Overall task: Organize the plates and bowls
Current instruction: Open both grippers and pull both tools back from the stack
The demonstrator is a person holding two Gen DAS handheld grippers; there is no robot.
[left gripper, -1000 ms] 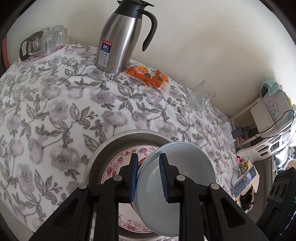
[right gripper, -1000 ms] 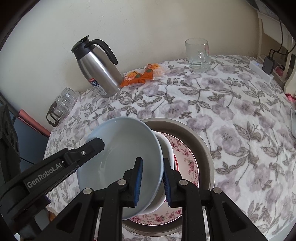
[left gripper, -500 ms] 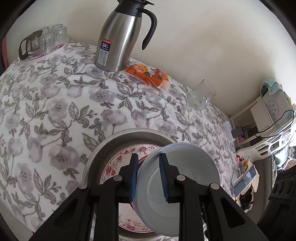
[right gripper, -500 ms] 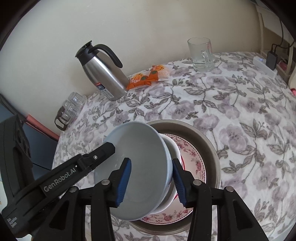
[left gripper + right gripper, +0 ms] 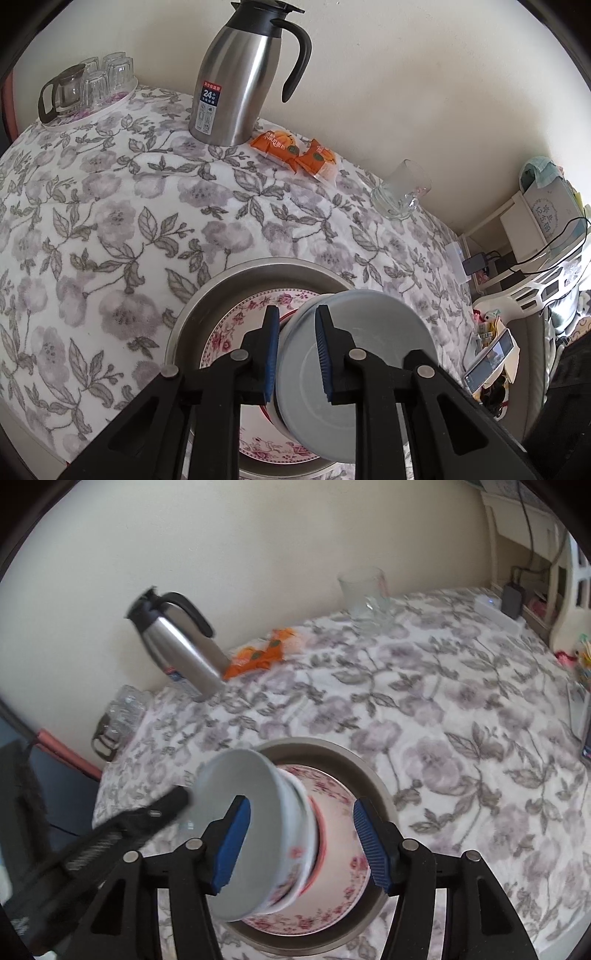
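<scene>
The left claw [image 5: 293, 352] is clamped on the near rim of the pale blue bowl [image 5: 354, 369], one pad inside and one outside, and holds it tilted. The right claw [image 5: 301, 843] has just been opening; its pads [image 5: 371, 843] now stand apart on either side of the bowl's right rim without pressing it, where a second ago they pinched that rim. Judgement: the bowl has passed wholly to the left claw. Under the bowl sit a white bowl [image 5: 301, 853] and a floral plate [image 5: 343, 853], stacked inside a metal basin [image 5: 221, 295] on the flower-patterned desk [image 5: 110, 221]. At the far edge stand a steel thermos [image 5: 236, 81], orange snack packets [image 5: 295, 151] and a glass mug [image 5: 400, 194].
</scene>
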